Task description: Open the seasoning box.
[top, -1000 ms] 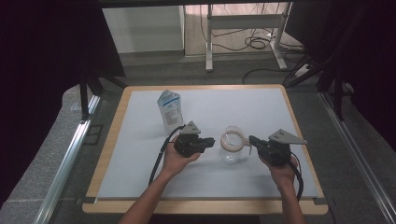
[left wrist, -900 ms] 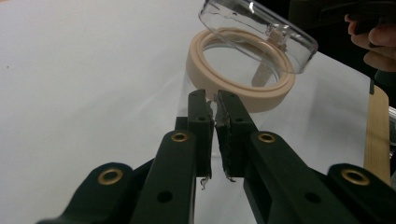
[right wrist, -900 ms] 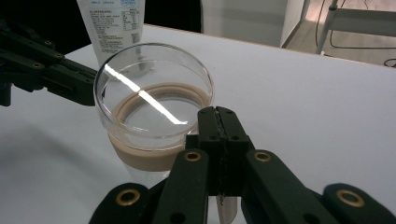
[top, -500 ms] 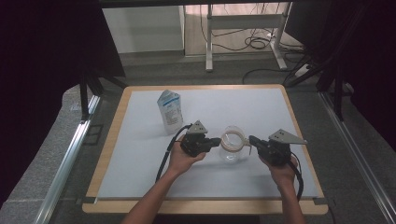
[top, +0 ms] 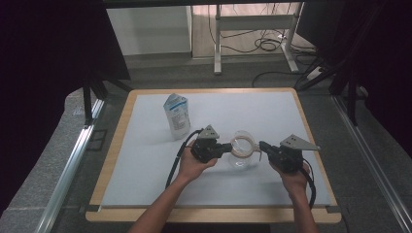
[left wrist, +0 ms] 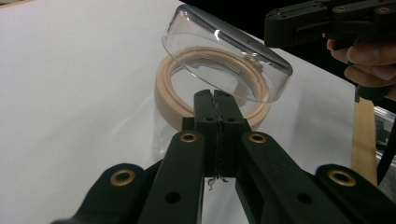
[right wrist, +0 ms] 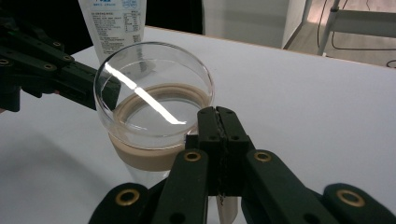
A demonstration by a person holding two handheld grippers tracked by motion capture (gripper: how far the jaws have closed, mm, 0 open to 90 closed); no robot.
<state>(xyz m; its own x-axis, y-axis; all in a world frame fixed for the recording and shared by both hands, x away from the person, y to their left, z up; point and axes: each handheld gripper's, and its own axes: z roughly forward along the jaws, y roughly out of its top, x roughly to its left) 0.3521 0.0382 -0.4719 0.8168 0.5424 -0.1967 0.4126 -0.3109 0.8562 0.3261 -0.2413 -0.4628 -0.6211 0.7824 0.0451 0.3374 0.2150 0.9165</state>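
My left gripper point(top: 227, 147) clamped on beige ring point(left wrist: 169, 95) of clear glass jar point(top: 241, 160) mid-bench point(top: 145, 160), steadying it; jaws just closed there. My right gripper point(top: 262, 145) pinches tilted clear domed lid point(left wrist: 224, 49) edge for lifting.

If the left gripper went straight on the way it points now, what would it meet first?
The left gripper would meet the beige collar of the glass jar first, under the tilted clear lid; it looks nearly touching already.
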